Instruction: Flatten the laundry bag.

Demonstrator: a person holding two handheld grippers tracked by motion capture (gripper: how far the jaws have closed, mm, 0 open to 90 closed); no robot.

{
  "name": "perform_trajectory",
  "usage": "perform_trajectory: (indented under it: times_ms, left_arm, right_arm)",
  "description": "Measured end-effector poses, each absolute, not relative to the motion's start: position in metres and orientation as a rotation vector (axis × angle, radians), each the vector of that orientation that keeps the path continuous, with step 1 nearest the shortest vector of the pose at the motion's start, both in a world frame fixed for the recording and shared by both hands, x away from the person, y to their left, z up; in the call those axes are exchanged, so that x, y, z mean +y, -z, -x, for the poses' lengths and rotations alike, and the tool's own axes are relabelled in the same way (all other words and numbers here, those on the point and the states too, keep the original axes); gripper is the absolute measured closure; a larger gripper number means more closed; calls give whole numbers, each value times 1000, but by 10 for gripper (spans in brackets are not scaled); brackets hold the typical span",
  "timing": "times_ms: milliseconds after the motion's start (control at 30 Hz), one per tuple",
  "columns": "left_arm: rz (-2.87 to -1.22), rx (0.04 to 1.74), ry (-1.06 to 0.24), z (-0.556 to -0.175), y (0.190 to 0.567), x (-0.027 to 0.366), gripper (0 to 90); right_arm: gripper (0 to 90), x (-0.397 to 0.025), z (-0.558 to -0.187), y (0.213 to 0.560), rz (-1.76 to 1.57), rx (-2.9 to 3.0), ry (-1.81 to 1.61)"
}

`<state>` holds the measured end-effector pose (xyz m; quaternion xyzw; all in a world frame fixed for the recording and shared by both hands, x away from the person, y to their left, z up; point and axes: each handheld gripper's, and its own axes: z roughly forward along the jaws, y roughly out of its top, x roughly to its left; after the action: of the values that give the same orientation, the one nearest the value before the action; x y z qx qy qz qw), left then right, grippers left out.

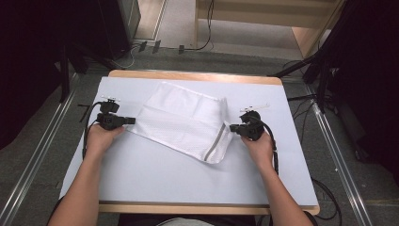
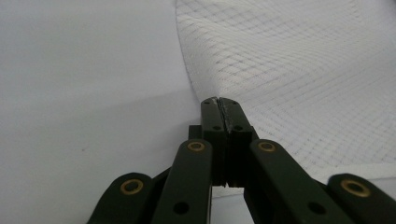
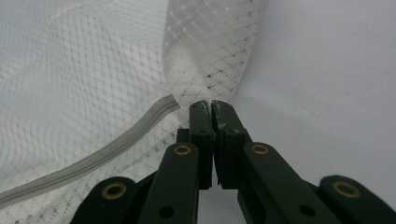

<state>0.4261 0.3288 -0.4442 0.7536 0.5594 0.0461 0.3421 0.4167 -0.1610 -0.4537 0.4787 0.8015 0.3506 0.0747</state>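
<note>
Forearms are coming in from the bottom of the high view, each hand wrapped around a black gripper. Left gripper [image 1: 131,121] is sitting at the left-centre of the frame, and its jaws are pressed together on the edge of the white mesh laundry bag [image 1: 183,120]; in the left gripper view the netting is bunching up right at the tips. Right gripper [image 1: 232,127] is at right-centre, jaws also closed, pinching the bag's corner just beside the grey zipper [image 3: 88,161]. Bag itself is lying slanted across the middle of the table [image 1: 155,179], running from upper left down to lower right, stretched between the two grippers.
</note>
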Motion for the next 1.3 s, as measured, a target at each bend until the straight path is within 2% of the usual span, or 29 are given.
perform_trajectory:
  times_ms: [233, 467, 900, 1033, 1300]
  left_arm:
    - [-1954, 1473, -141, -425, 445, 333, 892]
    - [-1954, 1409, -145, -417, 434, 329, 710]
    - [-1939, 1356, -198, -383, 409, 316, 486]
    - [-1918, 1363, -211, -372, 401, 320, 449]
    - [-1948, 1317, -189, -358, 406, 298, 452]
  right_arm:
    - [823, -174, -410, 446, -1455, 2373, -1069]
    - [749, -186, -409, 436, -1429, 2320, -1105]
    - [638, -188, -438, 439, -1403, 2323, -1112]
    - [599, -185, -448, 440, -1388, 2321, -1102]
    - [550, -182, -475, 442, -1396, 2306, -1067]
